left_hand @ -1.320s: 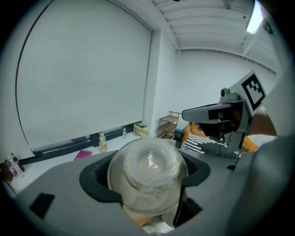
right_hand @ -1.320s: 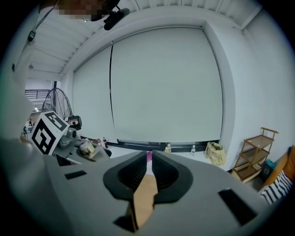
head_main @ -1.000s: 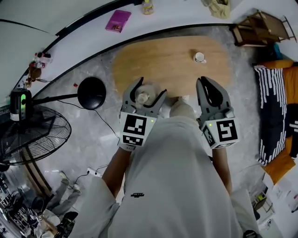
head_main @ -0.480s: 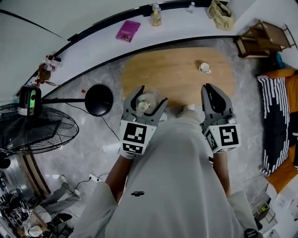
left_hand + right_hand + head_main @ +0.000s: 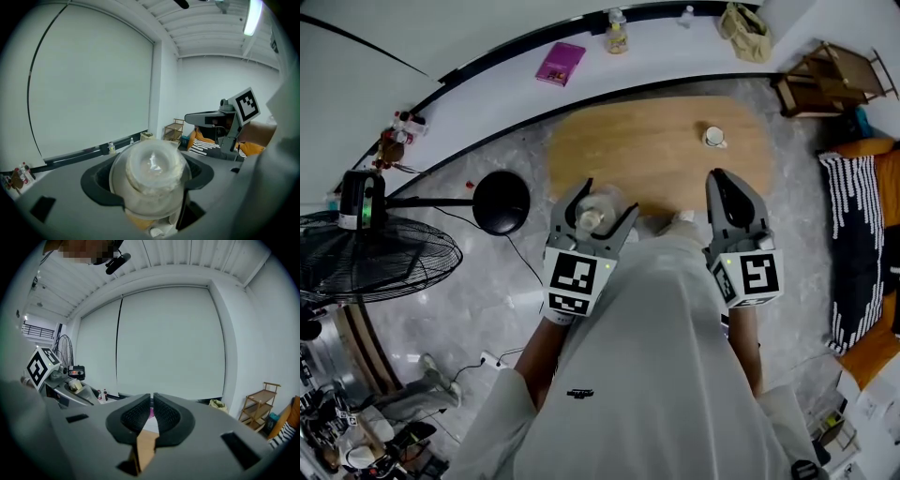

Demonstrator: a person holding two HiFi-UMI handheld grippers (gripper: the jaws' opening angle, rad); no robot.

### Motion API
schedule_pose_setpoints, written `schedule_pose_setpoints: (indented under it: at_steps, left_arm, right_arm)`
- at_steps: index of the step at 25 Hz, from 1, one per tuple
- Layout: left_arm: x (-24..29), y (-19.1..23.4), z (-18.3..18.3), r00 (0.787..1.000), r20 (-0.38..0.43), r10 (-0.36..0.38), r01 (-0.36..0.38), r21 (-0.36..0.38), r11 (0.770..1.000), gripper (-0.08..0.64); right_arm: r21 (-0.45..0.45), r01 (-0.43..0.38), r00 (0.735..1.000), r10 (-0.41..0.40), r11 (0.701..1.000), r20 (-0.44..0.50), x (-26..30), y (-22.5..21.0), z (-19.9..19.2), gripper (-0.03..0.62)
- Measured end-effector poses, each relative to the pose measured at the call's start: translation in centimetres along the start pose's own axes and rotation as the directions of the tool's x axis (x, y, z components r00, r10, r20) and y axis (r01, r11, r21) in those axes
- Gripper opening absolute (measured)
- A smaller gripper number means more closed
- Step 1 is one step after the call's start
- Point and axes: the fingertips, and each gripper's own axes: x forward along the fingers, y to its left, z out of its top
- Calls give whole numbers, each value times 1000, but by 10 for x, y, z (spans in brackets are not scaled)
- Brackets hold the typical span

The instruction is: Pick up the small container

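The small clear container (image 5: 592, 214), pale stuff inside, sits between the jaws of my left gripper (image 5: 607, 195), which is shut on it just over the near edge of the wooden table (image 5: 656, 141). In the left gripper view the container (image 5: 152, 164) fills the gap of that gripper (image 5: 149, 183), round end toward the camera. My right gripper (image 5: 720, 180) hovers at the table's near right edge. Its jaws have just been closing; the pads of the right gripper (image 5: 152, 401) nearly touch, with nothing between them.
A white cup (image 5: 713, 137) stands on the table's far right. On the ledge behind lie a pink book (image 5: 562, 63) and a bottle (image 5: 617, 33). A black lamp base (image 5: 501, 202) and a fan (image 5: 375, 267) stand left; a wooden rack (image 5: 834, 67) and striped cushion (image 5: 848, 225) right.
The left gripper has lifted a little with the container still in its jaws. The right gripper has stayed where it was. The head view has shifted slightly.
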Motion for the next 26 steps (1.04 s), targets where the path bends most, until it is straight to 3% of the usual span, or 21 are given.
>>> schedule_pose_setpoints:
  at_steps: [10, 26]
  left_arm:
    - [-7, -1, -4, 1000, 4, -9, 9, -5, 1000, 341]
    - [18, 0, -6, 999, -26, -34, 34, -12, 999, 341]
  right_arm:
    - [-30, -8, 1000, 7, 1000, -7, 0, 16, -1, 12]
    - [-40, -3, 999, 1, 999, -50, 11, 1, -7, 8]
